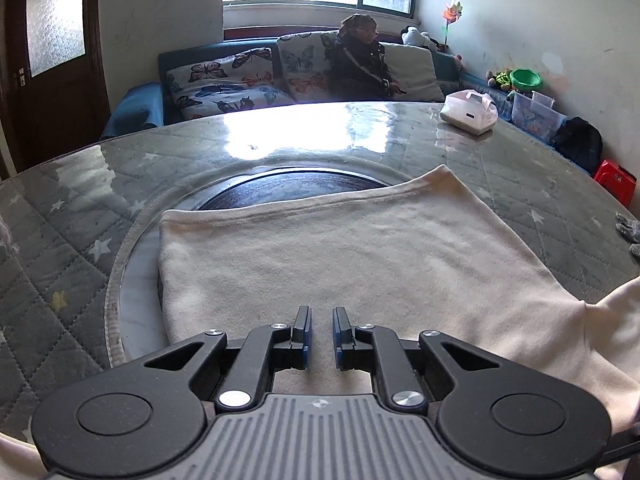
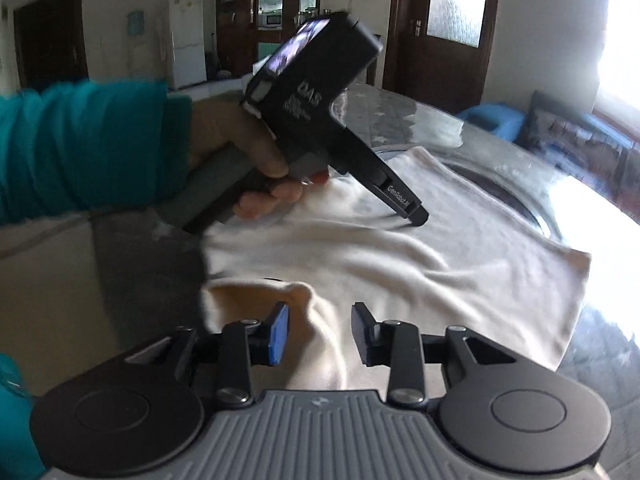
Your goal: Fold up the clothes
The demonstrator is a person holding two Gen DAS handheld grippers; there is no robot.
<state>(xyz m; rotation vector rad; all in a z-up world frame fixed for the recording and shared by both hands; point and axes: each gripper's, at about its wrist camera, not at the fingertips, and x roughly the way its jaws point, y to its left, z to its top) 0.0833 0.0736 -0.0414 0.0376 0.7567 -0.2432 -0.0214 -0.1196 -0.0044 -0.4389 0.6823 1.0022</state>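
Covering most of what we see, a round table with a grey quilted cloth under a clear sheet takes up the room's middle, a dark round turntable set into its centre. Behind it we see a blue sofa with butterfly cushions, and a person sitting there under the window.

On the table lies our cream garment, spread fairly flat, its hemmed far edge lying over the turntable and one part trailing off toward the lower right of the left wrist view.

We hold the left gripper low over the garment's near part; its jaws stand a narrow gap apart, with only cloth showing below them and nothing pinched. The left hand, in a teal sleeve, grips its handle.

The right gripper hangs over a raised fold of the garment, jaws apart, pads clear of the cloth.

A white bag sits near the table's far edge.
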